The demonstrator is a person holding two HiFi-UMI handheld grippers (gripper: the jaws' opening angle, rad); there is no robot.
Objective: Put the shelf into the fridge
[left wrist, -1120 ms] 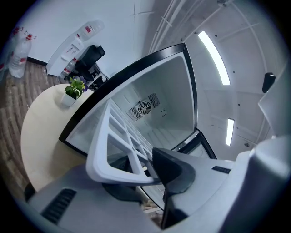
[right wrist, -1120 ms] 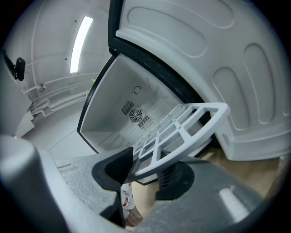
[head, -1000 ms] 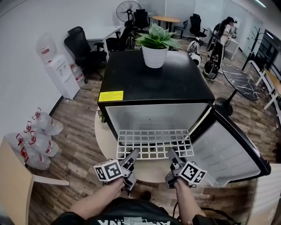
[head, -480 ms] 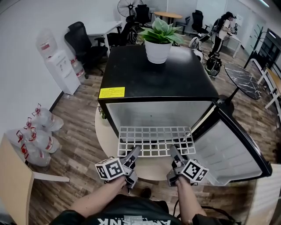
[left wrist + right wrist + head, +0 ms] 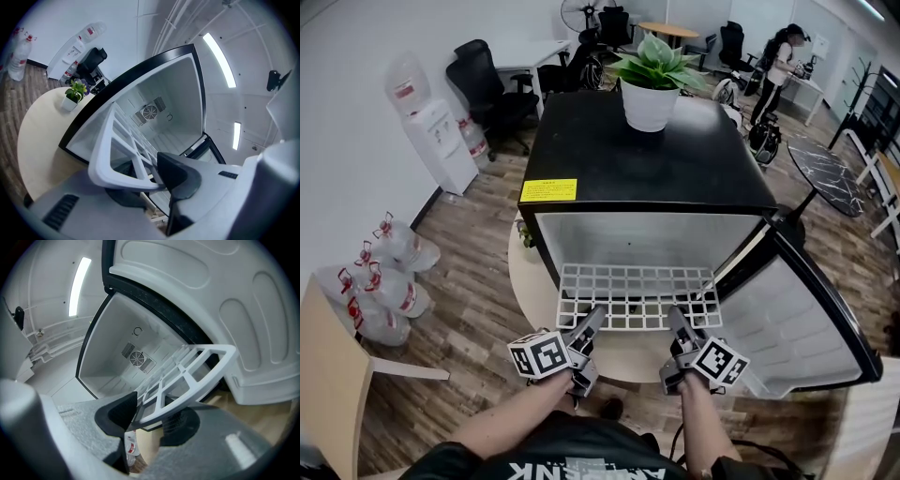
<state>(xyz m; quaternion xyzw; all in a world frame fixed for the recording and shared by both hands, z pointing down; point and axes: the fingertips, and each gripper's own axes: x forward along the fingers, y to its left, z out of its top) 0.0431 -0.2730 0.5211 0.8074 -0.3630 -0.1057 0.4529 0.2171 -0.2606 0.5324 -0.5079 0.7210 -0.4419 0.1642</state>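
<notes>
A white grid shelf (image 5: 637, 295) lies level at the mouth of the open black mini fridge (image 5: 656, 169), its far part inside the white cavity. My left gripper (image 5: 591, 322) is shut on the shelf's near left edge and my right gripper (image 5: 675, 319) on its near right edge. In the left gripper view the shelf frame (image 5: 123, 140) is clamped between the pads of the left gripper (image 5: 152, 180). Seen from the right gripper's camera, the shelf (image 5: 187, 376) sits pinched in the right gripper (image 5: 147, 416), with the fridge's rear fan vent (image 5: 137, 358) beyond.
The fridge door (image 5: 797, 309) hangs open to the right. A potted plant (image 5: 652, 84) stands on the fridge top. The fridge rests on a round pale table (image 5: 530, 281). A water dispenser (image 5: 431, 122) and bottles (image 5: 375, 281) are at left; a person (image 5: 778, 61) stands far back.
The head view has shifted a little, so the fridge sits slightly more to the right in the picture. Both grippers and the shelf keep their place.
</notes>
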